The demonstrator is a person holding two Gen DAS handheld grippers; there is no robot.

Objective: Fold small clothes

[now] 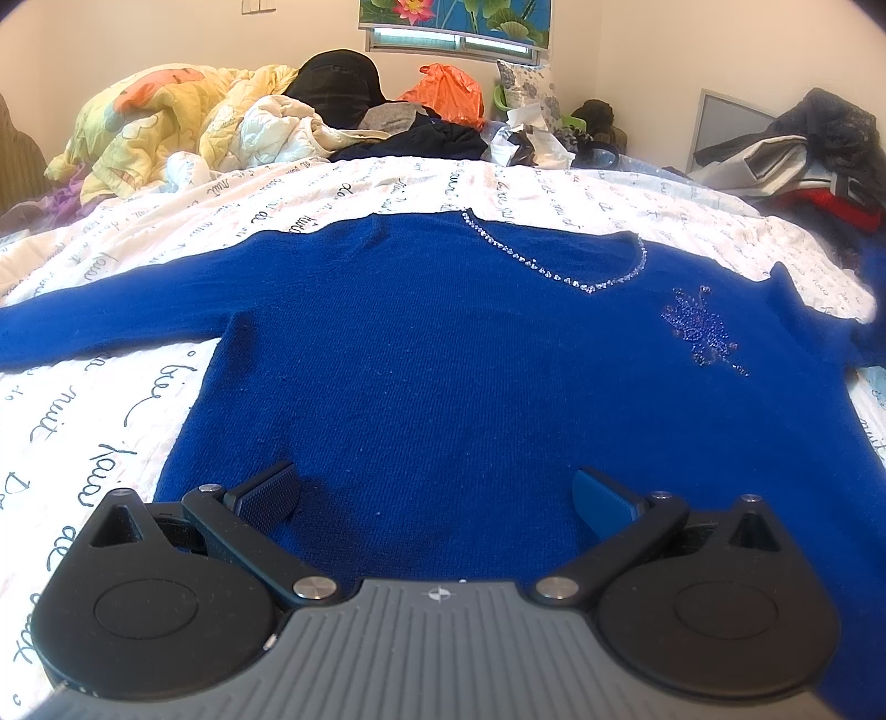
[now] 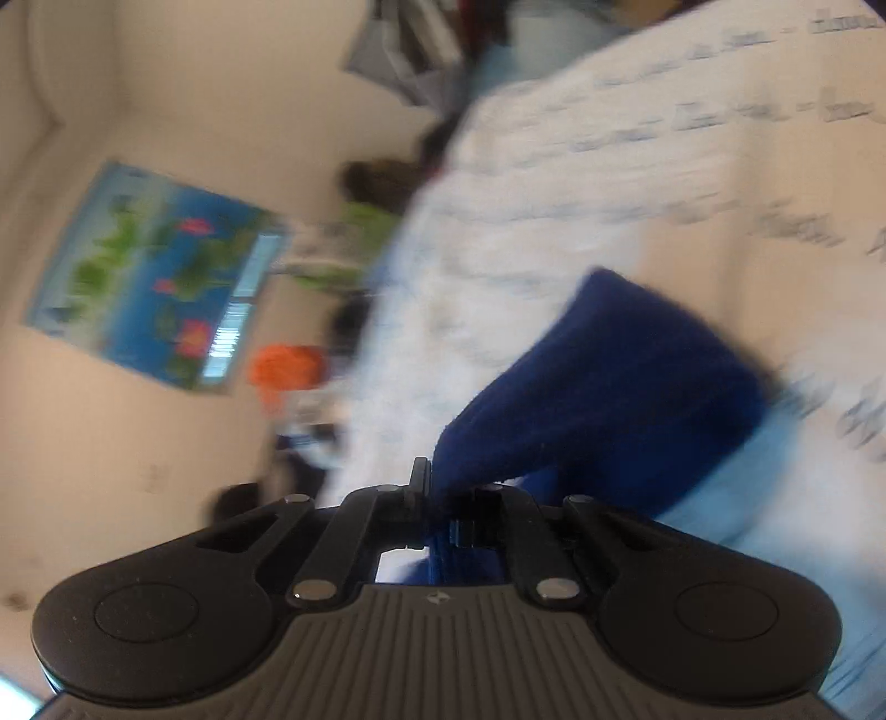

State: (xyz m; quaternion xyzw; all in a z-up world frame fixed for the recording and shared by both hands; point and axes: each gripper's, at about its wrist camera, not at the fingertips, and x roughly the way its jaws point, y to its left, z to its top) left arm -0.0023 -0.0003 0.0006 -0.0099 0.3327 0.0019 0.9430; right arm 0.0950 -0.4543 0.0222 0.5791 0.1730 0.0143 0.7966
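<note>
A bed (image 1: 183,399) under a white script-printed cover carries a flat blue sweater (image 1: 443,360) and heaped laundry (image 1: 183,127).

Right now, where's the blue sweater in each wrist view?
Left wrist: sweater lies flat across the centre of the frame, on the bedspread.
Right wrist: sweater at lower centre-right, a blurred fold pinched in the right hand-held gripper.
Shared landmark: the lotus picture on the wall.

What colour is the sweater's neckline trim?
Silver-white sparkly beads on the neckline trim of the royal blue sweater; clearest in left wrist view.
</note>
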